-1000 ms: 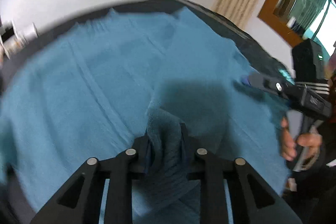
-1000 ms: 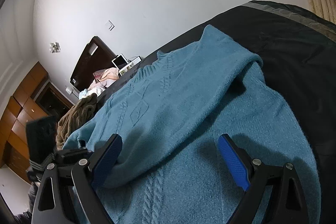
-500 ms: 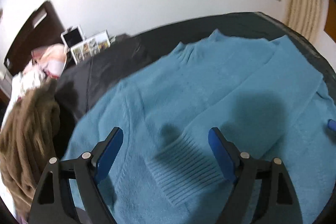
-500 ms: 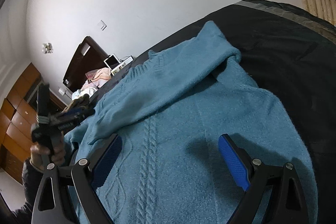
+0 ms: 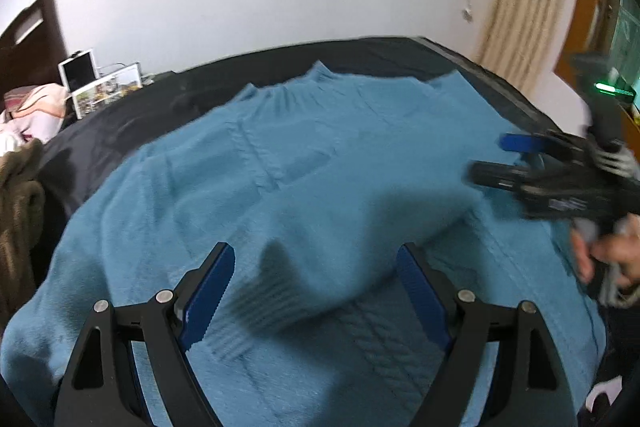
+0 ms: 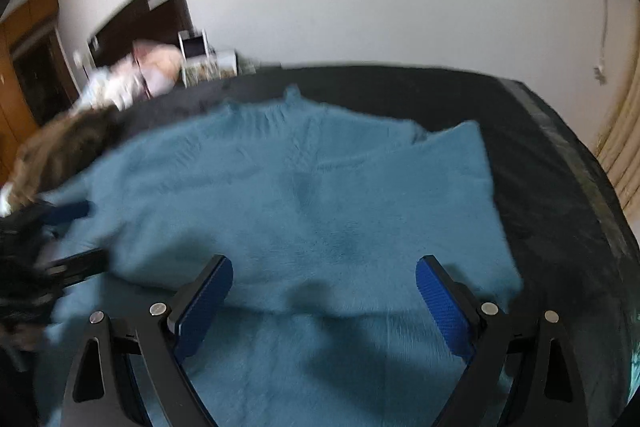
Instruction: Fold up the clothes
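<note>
A teal cable-knit sweater (image 5: pixel 320 179) lies spread on a black-covered bed, also in the right wrist view (image 6: pixel 320 211). One sleeve (image 5: pixel 320 251) is folded across the body, its ribbed cuff (image 5: pixel 264 303) lying between my left fingers. My left gripper (image 5: pixel 316 287) is open and empty just above the cuff. My right gripper (image 6: pixel 324 291) is open and empty over the sweater's right side. It also shows at the right of the left wrist view (image 5: pixel 516 163). The left gripper appears blurred at the left edge of the right wrist view (image 6: pixel 60 235).
The black bed cover (image 6: pixel 560 187) shows around the sweater. A brown fuzzy garment (image 5: pixel 20 199) lies at the left edge. Pillows and boxes (image 5: pixel 100 87) sit by the dark headboard (image 6: pixel 140 15). A curtain (image 5: pixel 516 7) hangs at the right.
My left gripper has let go of the sleeve cuff and opened; the sleeve now lies across the sweater. Both grippers have swung to face the headboard wall.
</note>
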Motion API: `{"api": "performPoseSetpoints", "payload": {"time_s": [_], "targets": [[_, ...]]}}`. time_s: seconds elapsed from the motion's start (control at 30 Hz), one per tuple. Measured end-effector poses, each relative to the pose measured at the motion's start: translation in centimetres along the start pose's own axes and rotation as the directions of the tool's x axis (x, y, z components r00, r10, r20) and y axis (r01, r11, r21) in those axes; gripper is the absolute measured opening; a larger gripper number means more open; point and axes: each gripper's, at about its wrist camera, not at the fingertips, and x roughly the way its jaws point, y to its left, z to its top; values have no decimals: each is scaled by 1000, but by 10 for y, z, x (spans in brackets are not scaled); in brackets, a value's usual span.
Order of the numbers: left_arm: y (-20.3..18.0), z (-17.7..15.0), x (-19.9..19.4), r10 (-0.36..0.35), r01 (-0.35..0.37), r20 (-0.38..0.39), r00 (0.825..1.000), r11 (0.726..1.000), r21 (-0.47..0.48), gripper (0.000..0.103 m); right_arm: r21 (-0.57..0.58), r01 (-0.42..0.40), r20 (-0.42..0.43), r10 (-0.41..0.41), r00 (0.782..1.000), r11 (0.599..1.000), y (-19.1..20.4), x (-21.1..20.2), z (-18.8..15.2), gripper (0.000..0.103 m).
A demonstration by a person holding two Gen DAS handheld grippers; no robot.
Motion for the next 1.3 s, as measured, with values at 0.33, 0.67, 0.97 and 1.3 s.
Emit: {"api": "performPoseSetpoints", "payload": {"time_s": [0.33, 0.67, 0.97, 1.3], "targets": [[17, -4, 33, 117, -119, -26, 993, 989, -85, 94, -17, 57, -6, -58, 998, 998, -13, 22, -10, 97], [48, -11, 32, 140, -143, -32, 990, 961, -239, 101, -8, 79, -7, -79, 997, 997, -6, 21, -5, 98], [48, -15, 20, 123, -125, -26, 992, 954, -273, 101, 2, 96, -10, -96, 995, 995, -5, 20, -6, 99], [-7, -19, 12, -57, 53, -33, 998, 993, -105, 101, 6, 103, -12, -103, 995, 995, -6, 21, -7, 100]]}}
